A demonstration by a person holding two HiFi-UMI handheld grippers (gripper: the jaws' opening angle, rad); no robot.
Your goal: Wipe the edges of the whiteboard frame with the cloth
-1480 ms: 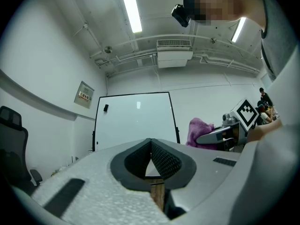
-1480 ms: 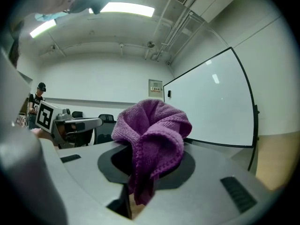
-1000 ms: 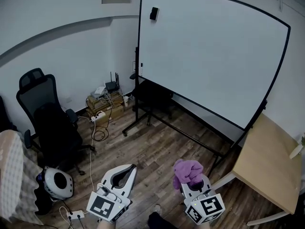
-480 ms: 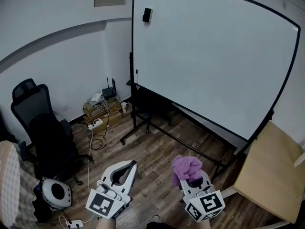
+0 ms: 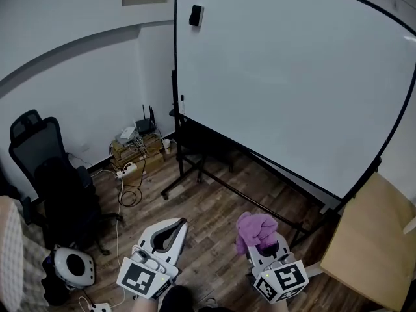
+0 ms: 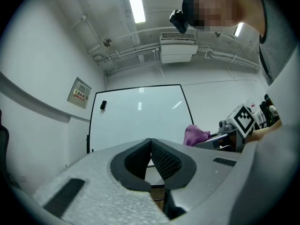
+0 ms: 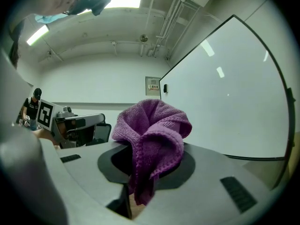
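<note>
The whiteboard stands ahead on a rolling stand, and its black frame runs round the white surface. A purple cloth is bunched up in my right gripper, which is shut on it low in the head view, well short of the board. In the right gripper view the cloth hangs over the jaws with the whiteboard behind it. My left gripper is held beside it at the lower left, shut with nothing in it. Its pads meet at the tip in the left gripper view.
A black office chair stands at the left. Boxes with a router and cables sit by the wall. A wooden table is at the right, and a white round device lies on the wood floor. A small black item sticks to the board's top left.
The whiteboard now looks larger and closer, and the chair has slid left in the head view. Both grippers hold about the same place, and the cloth is still gripped.
</note>
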